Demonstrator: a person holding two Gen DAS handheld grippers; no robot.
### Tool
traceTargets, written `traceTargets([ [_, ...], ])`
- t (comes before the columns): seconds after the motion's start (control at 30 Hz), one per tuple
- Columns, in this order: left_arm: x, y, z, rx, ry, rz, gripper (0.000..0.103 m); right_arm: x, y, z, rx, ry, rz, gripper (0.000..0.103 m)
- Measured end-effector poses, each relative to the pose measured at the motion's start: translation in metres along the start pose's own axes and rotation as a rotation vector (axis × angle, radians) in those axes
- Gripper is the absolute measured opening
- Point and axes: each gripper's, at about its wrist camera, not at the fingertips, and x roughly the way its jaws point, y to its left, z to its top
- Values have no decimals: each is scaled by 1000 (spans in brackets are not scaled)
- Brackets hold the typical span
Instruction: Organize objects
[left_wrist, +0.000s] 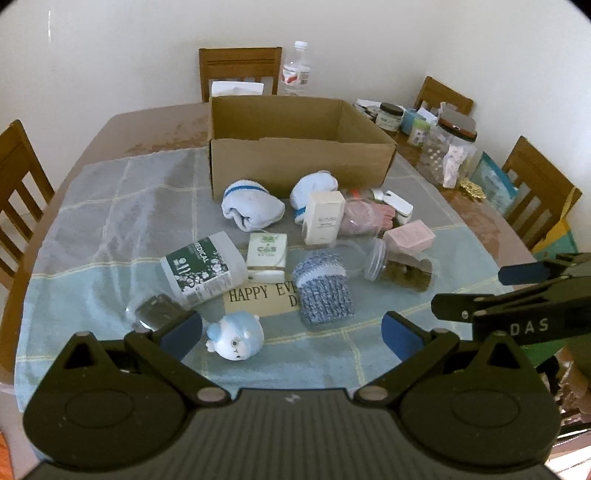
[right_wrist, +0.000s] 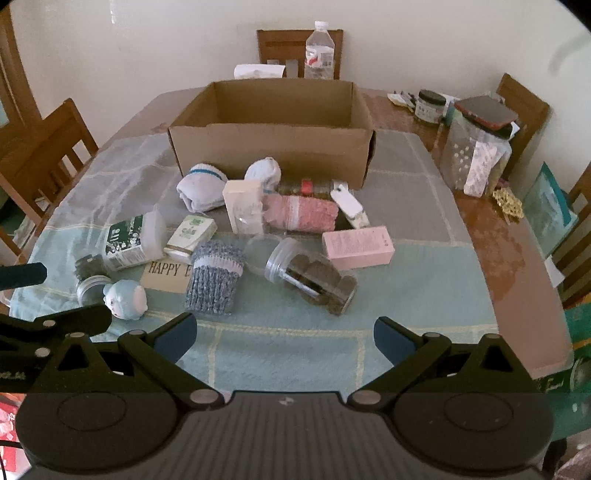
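Item: cardboard box (left_wrist: 295, 162), open-topped, apparently empty, standing at the far side of the cloth-covered tabletop (left_wrist: 110, 206); long axis runs across the view. Loose stock lies between box and both tongs. Left tongs (left_wrist: 291, 328): spread wide, holding nothing, hovering at the near edge. Right tongs (right_wrist: 286, 338): likewise spread and empty, just beside the left pair on its right. Nearest piece to the left tongs: pale blue animal figurine (left_wrist: 236, 338), lying on its side just ahead of and slightly left of centre between the fingers; the left hand is judged the closer to it. Nearest to the right tongs: clear jar with dark contents (right_wrist: 314, 282), tipped over, long axis slanting from upper left to lower right, mouth toward the box, straight ahead. Between these: blue knitted piece (left_wrist: 325, 286), lying over a card printed HAPPY (left_wrist: 258, 299). Further in: white medical bottle (left_wrist: 203, 269) on its side; small green-and-white box (left_wrist: 267, 254); two rolled white socks (left_wrist: 253, 208) against the box front; upright cream carton (left_wrist: 323, 218); pink knitted piece (right_wrist: 303, 214); pink carton (right_wrist: 358, 247) lying flat. Obstruction: any carry to the box must, by judgement, pass over this cluster and clear the box's near wall. Unrelated clutter of jars (right_wrist: 476, 151) stands far right; a water bottle (right_wrist: 319, 50) behind the box.
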Motion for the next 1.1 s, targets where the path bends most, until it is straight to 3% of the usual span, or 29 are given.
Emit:
traceTargets([
  [0.67,32,76,-18,145,68,18,102,35,55,-13,-38,21,36,103],
  [0.93,49,96,-25,300,54,36,102,47,79,-13,-39,29,34,103],
  [1.1,63,104,-24,380,52,4,97,51,90,-13,-24,28,22,103],
])
